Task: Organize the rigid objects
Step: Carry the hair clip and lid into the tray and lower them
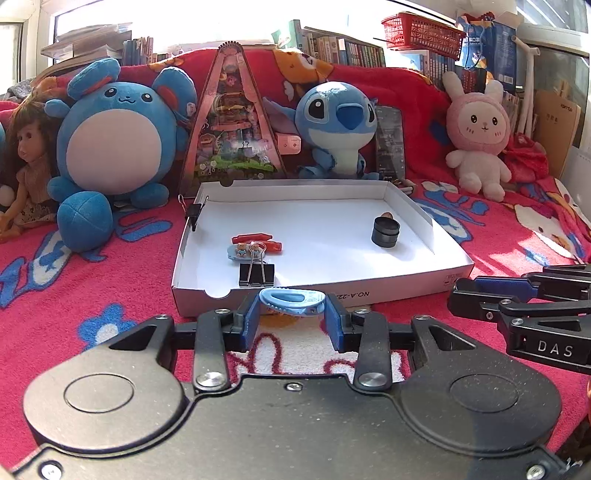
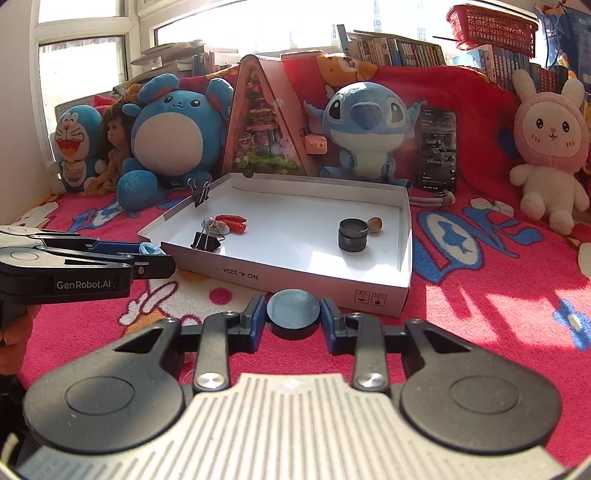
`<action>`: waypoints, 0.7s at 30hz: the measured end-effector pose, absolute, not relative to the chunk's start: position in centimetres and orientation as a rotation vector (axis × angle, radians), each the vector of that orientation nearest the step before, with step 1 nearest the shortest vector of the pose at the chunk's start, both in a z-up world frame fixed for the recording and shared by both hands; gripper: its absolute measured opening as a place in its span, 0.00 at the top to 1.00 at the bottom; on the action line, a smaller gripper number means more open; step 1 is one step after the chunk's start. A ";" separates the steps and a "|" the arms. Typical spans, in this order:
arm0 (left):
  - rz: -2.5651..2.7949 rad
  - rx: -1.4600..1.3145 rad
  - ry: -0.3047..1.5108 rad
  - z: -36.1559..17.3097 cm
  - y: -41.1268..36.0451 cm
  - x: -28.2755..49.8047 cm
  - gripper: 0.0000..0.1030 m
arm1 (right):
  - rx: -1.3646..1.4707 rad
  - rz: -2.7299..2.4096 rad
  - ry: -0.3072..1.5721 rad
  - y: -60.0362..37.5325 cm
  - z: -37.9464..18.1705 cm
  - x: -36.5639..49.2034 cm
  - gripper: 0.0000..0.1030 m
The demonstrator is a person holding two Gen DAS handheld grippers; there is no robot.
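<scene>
Background of the scene. A red patterned blanket [image 2: 480, 295] covers the surface and rises over the far backrest. Along the far side, left to right: a Doraemon plush [image 2: 75, 147], a brown-haired doll [image 2: 116, 147], a round blue mouse plush [image 1: 118, 140], a triangular pink display box [image 1: 232, 122], a blue Stitch plush [image 1: 338, 125], a dark phone [image 2: 437, 151] propped upright, and a pink rabbit plush [image 1: 476, 140]. Behind them runs a row of books [image 2: 399, 51]; a red plastic basket [image 1: 421, 33] sits on top at the far right.
</scene>
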State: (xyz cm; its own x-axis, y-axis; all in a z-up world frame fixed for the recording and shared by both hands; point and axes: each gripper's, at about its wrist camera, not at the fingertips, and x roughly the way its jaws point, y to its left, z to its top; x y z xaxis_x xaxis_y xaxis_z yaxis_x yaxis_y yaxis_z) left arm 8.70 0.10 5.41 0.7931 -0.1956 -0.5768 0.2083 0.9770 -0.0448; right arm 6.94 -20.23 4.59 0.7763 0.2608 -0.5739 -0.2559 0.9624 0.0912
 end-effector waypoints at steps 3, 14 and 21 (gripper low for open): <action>-0.207 0.005 0.618 5.9 0.2 10.2 0.65 | 0.019 0.264 0.623 -20.4 5.1 8.4 0.63; -0.145 0.001 0.643 7.7 0.4 18.6 0.65 | 0.055 0.219 0.680 -21.2 6.6 15.4 0.63; -0.080 0.036 0.721 6.4 -0.5 24.1 0.65 | 0.098 0.177 0.767 -21.6 6.3 20.8 0.63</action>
